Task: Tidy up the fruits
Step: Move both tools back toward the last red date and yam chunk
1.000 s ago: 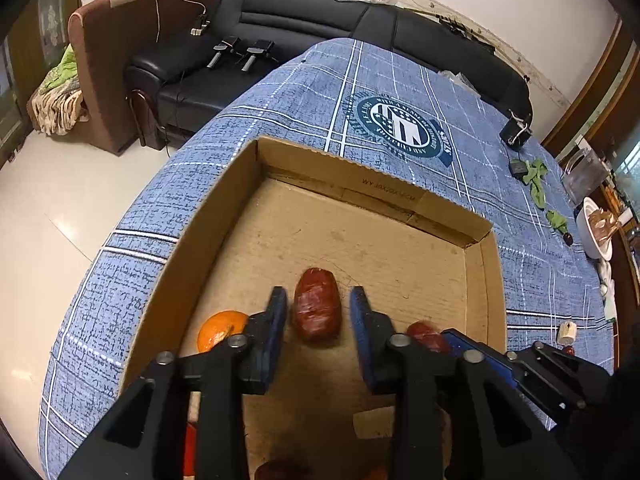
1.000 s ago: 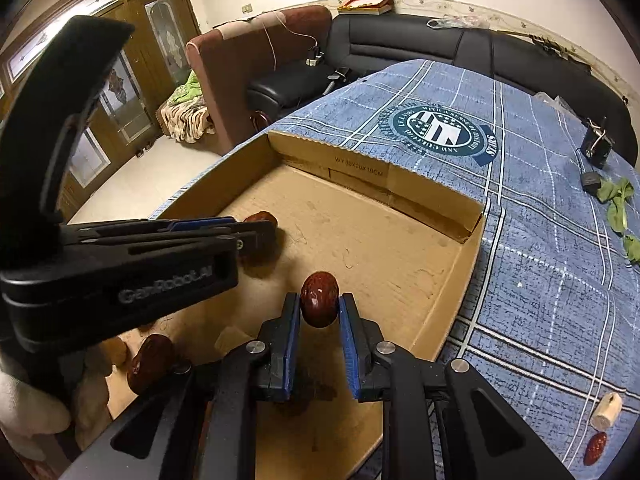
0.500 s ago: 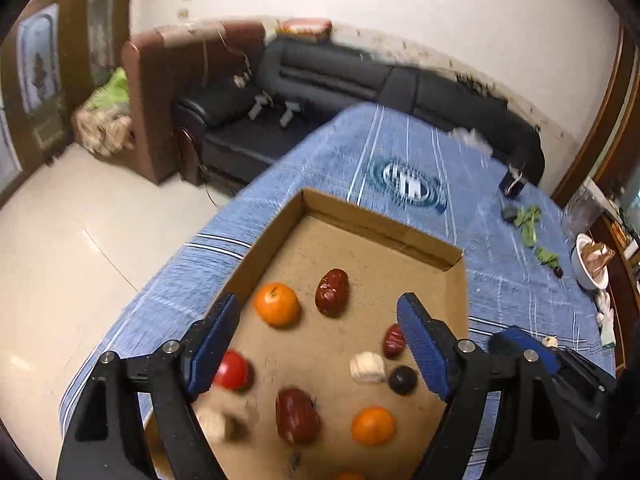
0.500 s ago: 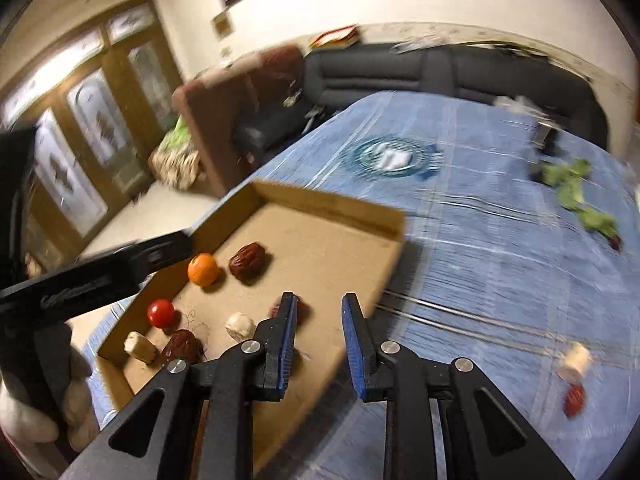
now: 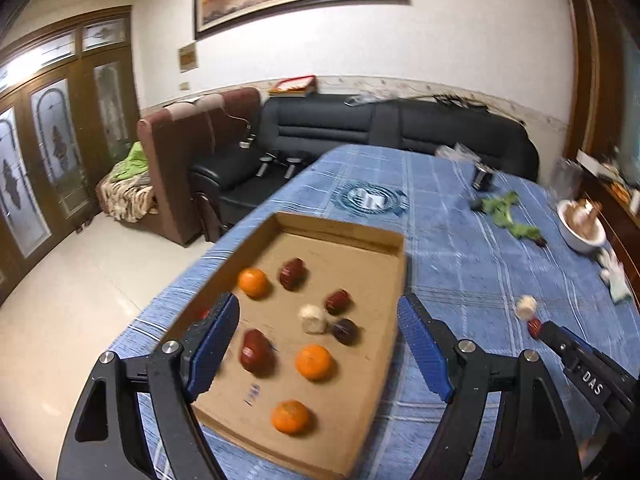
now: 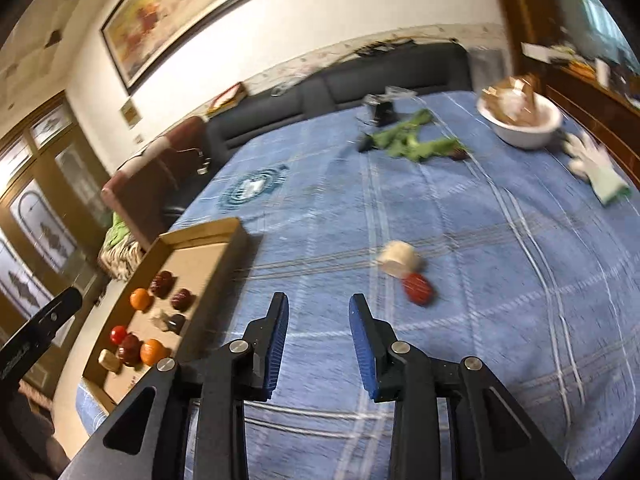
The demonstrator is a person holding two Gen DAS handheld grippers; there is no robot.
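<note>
Left gripper (image 5: 318,354): I see its jaws standing wide apart above the near part of the cardboard tray (image 5: 344,236), nothing clamped between them.
Right gripper (image 6: 319,344): its jaws are opening, a moderate gap between them, only bare blue plaid tablecloth (image 6: 500,320) in that gap.
Tray position: it lies on the left side of the table, near the left edge, with its far wall upright.
Tray contents: I count three oranges, one far left (image 5: 253,282), one mid (image 5: 313,361), one nearest (image 5: 291,417); several dark red jujubes, such as the one beside the far orange (image 5: 292,273); a pale cylindrical piece (image 5: 313,319) touching a dark plum-like fruit (image 5: 345,331); a small red tomato (image 6: 118,333) at the left wall.
Loose fruit: I note a red jujube (image 6: 418,289) and a pale cylindrical piece (image 6: 400,258) lying just beside each other on the cloth, right of the tray and beyond the right gripper.
Far table: green leafy vegetables (image 6: 416,140), a white bowl (image 6: 524,122), a white glove (image 6: 596,168).
Image quality: motion blur softens the details.
</note>
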